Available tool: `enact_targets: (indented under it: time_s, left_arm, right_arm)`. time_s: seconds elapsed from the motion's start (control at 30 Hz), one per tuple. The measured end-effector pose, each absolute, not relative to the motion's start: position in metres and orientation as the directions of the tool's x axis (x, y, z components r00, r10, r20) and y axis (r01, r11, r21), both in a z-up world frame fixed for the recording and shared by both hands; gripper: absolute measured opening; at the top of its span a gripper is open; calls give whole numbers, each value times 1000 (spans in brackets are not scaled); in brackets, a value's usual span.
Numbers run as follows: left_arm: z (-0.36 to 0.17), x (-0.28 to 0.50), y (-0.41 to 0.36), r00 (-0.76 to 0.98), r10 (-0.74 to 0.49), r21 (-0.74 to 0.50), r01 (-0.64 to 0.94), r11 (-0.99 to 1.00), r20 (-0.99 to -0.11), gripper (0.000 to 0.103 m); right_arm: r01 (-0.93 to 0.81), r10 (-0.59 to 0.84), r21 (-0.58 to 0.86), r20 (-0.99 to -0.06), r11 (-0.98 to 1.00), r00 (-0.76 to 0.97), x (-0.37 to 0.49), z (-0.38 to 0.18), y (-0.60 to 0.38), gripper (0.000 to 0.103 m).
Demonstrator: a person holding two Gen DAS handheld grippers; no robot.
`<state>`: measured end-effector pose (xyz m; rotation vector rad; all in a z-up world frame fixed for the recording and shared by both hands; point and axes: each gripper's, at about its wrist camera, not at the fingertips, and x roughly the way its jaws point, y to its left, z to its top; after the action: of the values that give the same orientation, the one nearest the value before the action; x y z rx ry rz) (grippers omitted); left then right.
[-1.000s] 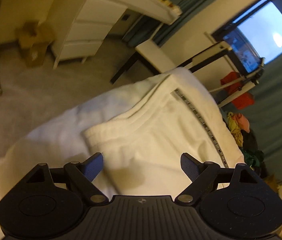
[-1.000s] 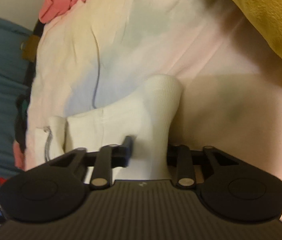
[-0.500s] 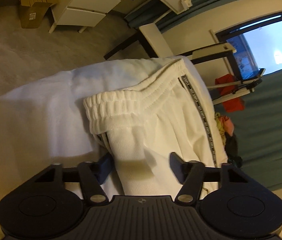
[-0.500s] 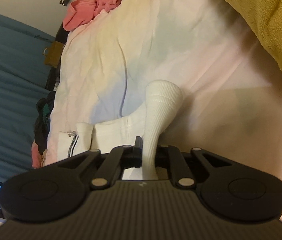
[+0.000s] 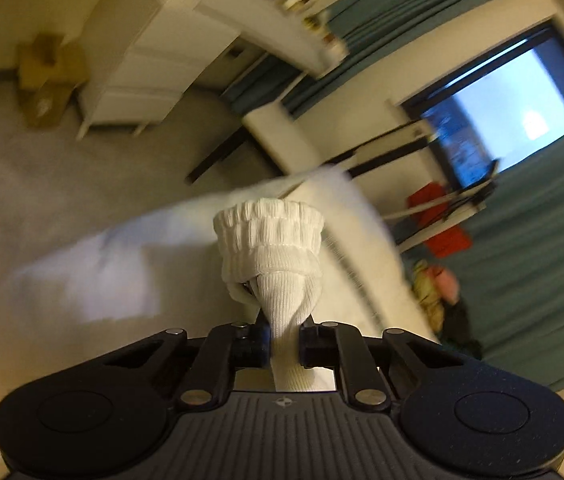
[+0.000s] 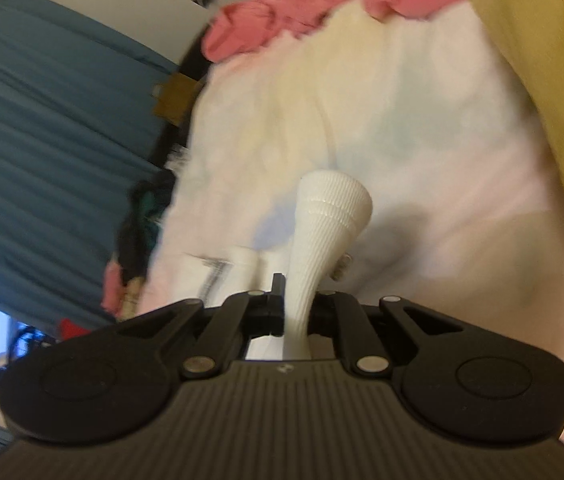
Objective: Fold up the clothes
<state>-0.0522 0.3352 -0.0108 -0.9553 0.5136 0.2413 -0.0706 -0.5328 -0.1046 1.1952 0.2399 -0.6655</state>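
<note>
White sweatpants lie on a white-sheeted bed (image 6: 422, 140). In the left wrist view my left gripper (image 5: 284, 336) has its jaws closing, the pads pinching a bunch of the pants just below the ribbed elastic waistband (image 5: 269, 236), which stands up past the fingertips. My right gripper (image 6: 298, 312) is shut on the ribbed leg cuff (image 6: 334, 204), which flares out above the jaws, lifted off the sheet. The remaining part of the pants (image 6: 249, 268), with a dark-striped side tape, hangs to the left below the cuff.
A pink garment (image 6: 282, 20) and a yellow blanket (image 6: 542, 60) lie on the bed's far side. Blue curtains (image 6: 41, 120) hang beyond the bed. A white dresser (image 5: 141, 72), a cardboard box (image 5: 45, 76), carpet (image 5: 41, 184) and a rack with red cloth (image 5: 438, 220) show past the bed edge.
The left jaws closed from wide open onto the pants at the waistband and lifted it. The right gripper, gripping the cuff throughout, rose and rolled, pulling the cuff off the sheet.
</note>
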Motion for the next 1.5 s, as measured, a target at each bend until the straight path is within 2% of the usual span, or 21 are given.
enact_targets:
  time_s: [0.2,0.3,0.4,0.6,0.77,0.9,0.93,0.97,1.03,1.13,1.2,1.37,1.43,1.5]
  left_arm:
    - [39,44,321,873,40,-676,-404,616,-486,13]
    - [51,109,308,870,89,-645,-425,635,-485,13]
    - [53,179,287,834,187,-557,-496,667,-519,13]
    - [7,311,256,752,291,-404,-589,700,-592,13]
    - [-49,387,245,661,323,-299,-648,700,-677,14]
    - [-61,384,247,654,322,-296,-653,697,-685,26]
    - [-59,376,247,660,317,-295,-644,706,-681,31]
    - [-56,365,247,667,308,-297,-633,715,-679,42]
    - [-49,342,249,691,268,-334,-605,723,-671,49]
    - [-41,292,253,738,199,-410,-554,725,-645,58]
    - [-37,255,250,763,170,-446,-526,724,-624,65]
    - [-55,171,233,792,39,-590,-485,646,-609,68]
    - [-63,147,226,793,6,-616,-477,627,-609,68]
    - [-74,130,224,788,-1,-622,-486,614,-616,71]
  right_arm:
    - [576,-380,739,-450,349,808,8,-51,-537,8]
    - [600,-398,700,-460,389,794,73,-42,-544,8]
    - [646,-428,635,-487,425,761,144,-52,-548,8]
    - [759,-495,503,-575,414,651,258,-117,-551,7]
    - [787,-524,377,-594,489,611,292,-158,-550,7]
    - [761,-512,342,-581,551,632,290,-159,-550,10]
    - [751,-499,353,-580,559,644,285,-156,-550,11]
    - [739,-484,368,-578,564,657,280,-153,-551,12]
    - [705,-445,419,-563,572,696,264,-149,-548,14]
    - [638,-353,532,-543,558,762,236,-143,-535,37]
    - [562,-260,622,-512,546,819,211,-141,-523,43]
    - [459,-41,737,-508,496,860,160,-141,-491,45]
    - [465,59,762,-546,451,836,148,-143,-487,45]
    - [448,129,809,-526,379,841,132,-147,-490,45]
